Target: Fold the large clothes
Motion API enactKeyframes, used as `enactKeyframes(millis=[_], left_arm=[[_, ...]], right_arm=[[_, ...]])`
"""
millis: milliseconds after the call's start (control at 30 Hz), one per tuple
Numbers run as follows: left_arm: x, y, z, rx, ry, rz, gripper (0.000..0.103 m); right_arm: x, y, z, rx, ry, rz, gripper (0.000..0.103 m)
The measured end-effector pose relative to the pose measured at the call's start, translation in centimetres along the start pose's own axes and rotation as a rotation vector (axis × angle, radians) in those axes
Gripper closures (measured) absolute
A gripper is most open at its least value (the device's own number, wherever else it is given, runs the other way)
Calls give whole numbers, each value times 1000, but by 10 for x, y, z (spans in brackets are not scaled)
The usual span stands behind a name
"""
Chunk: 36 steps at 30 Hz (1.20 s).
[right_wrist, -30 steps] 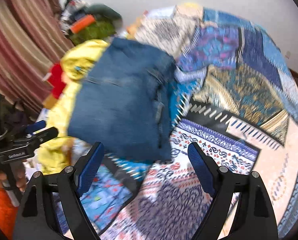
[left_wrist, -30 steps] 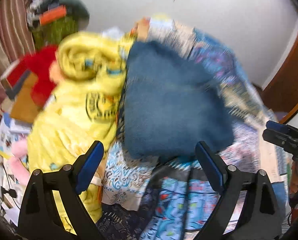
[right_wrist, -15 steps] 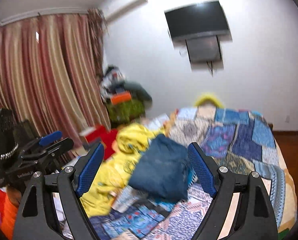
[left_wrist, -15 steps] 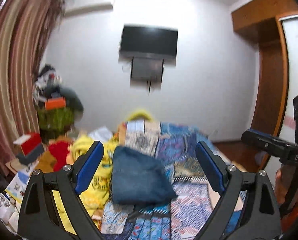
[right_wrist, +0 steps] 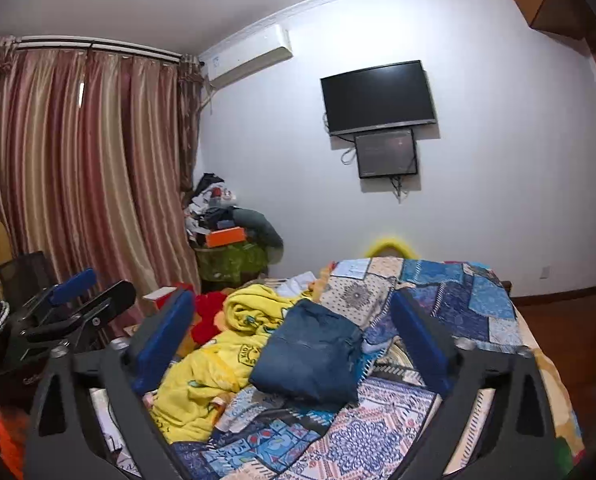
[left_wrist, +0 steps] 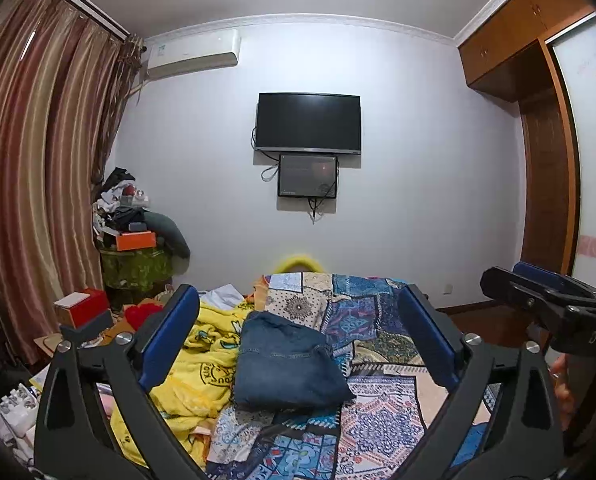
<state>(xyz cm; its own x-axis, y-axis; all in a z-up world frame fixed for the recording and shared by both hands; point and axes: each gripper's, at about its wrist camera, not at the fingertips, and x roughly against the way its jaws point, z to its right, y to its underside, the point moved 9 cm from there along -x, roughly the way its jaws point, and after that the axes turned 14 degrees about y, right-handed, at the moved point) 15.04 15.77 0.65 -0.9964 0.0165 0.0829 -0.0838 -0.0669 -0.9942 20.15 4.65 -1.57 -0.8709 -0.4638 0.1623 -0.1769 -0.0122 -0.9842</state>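
A: Folded blue denim garment [left_wrist: 287, 364] lies on the bed's patchwork quilt in blue, pink and cream prints [left_wrist: 382, 420]. Its left edge touches a crumpled yellow printed fleece [left_wrist: 201, 376].

B: Left tongs [left_wrist: 298, 344]?

A: Released. Black frame, blue pads spread wide, jaws have just been opening, nothing between them. The denim sits beyond the tips, apart from both pads.

B: Right tongs [right_wrist: 295, 346]?

A: Same. Jaws wide, just been opening, nothing gripped. From this side the denim [right_wrist: 312, 356] shows between the two pads but farther off, not touched. The yellow fleece [right_wrist: 213, 368] is heaped to its left.

B: Does each camera catch the other tool?

A: Yes. The right tongs [left_wrist: 546, 300] show at the right edge of the left view, the left tongs [right_wrist: 77, 304] at the left edge of the right view.

B: Room beyond?

A: Dark flat television [left_wrist: 308, 122] on the white wall [left_wrist: 418, 200], striped reddish-brown curtains [left_wrist: 29, 184] at left, a pile of clutter with an orange box [left_wrist: 135, 240] in the corner.
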Motion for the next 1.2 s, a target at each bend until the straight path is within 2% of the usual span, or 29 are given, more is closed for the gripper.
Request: enactKeyframes(millis=[233,1200], left_arm=[[-3,9,2,7,-14,-23,1],[-12,24,-1,17,-17,-63,1]], right_arm=[[1,2,10,9,49,-1,0],[9,8,16,17,71,-25,0]])
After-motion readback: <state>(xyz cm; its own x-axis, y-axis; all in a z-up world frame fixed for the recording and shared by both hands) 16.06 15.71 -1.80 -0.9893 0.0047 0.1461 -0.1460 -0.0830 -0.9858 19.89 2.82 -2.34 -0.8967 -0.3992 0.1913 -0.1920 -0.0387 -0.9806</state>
